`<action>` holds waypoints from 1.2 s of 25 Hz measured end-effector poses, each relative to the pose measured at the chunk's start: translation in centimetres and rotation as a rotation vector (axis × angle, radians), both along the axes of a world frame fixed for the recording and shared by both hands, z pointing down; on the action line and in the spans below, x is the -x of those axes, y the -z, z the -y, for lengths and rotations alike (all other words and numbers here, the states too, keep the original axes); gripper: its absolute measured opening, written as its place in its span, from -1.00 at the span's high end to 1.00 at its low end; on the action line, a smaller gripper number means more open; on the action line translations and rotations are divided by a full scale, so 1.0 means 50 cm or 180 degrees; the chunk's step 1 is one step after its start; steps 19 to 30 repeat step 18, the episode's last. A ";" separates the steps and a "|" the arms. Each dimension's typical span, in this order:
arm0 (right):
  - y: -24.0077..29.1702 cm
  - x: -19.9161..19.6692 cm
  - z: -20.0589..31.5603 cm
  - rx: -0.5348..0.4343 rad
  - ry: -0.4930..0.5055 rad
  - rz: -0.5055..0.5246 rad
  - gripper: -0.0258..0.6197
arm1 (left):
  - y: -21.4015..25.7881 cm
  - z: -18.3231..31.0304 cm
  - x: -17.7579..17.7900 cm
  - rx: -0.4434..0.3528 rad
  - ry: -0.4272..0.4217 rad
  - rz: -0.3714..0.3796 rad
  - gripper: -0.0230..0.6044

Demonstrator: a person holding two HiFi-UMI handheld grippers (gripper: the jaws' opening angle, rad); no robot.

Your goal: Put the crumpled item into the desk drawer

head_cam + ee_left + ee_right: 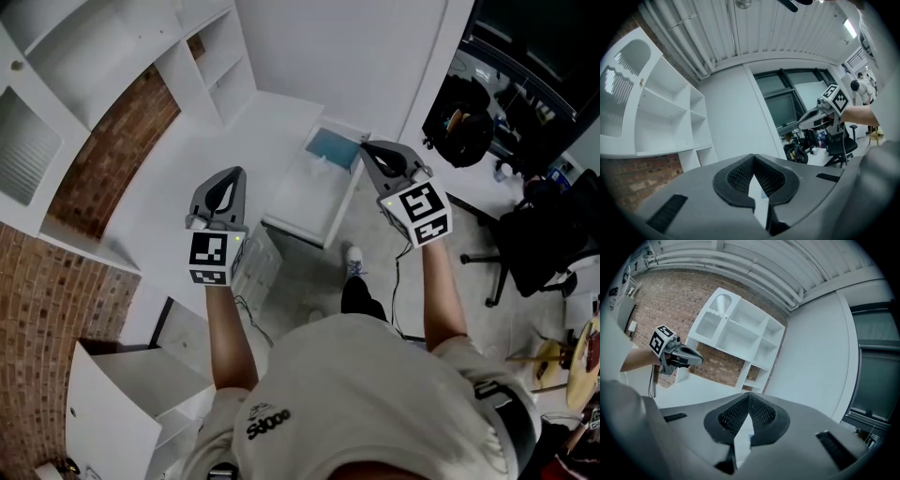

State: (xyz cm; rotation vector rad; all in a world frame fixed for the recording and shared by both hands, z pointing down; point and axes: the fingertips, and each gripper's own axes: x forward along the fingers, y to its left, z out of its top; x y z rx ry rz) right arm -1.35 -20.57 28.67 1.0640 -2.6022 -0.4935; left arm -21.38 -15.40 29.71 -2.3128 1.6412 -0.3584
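The drawer (305, 195) stands pulled out of the white desk (183, 178), at 12 o'clock from the middle of the head view. At its far end lies a bluish patch (330, 147), too small and blurred to say whether it is the crumpled item. The left gripper (240, 172) hangs at the drawer's 9 o'clock and the right gripper (364, 143) at its 2 o'clock, its tip over the drawer's far corner. Each gripper's own view shows its jaws closed tip to tip with nothing gripped. The shelving (103, 56) at 10 o'clock is cut off by the frame. An office chair (534, 244) at 3 o'clock is dark and indistinct.
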 end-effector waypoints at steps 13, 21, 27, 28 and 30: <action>-0.011 0.009 0.031 0.0007 0.0013 -0.0082 0.94 | -0.004 0.025 0.012 -0.0024 0.0025 -0.0044 0.87; -0.024 0.012 0.061 0.0035 0.0009 -0.0096 0.94 | -0.014 0.052 0.022 0.0004 0.0055 -0.0041 0.87; -0.024 0.012 0.061 0.0035 0.0009 -0.0096 0.94 | -0.014 0.052 0.022 0.0004 0.0055 -0.0041 0.87; -0.024 0.012 0.061 0.0035 0.0009 -0.0096 0.94 | -0.014 0.052 0.022 0.0004 0.0055 -0.0041 0.87; -0.024 0.012 0.061 0.0035 0.0009 -0.0096 0.94 | -0.014 0.052 0.022 0.0004 0.0055 -0.0041 0.87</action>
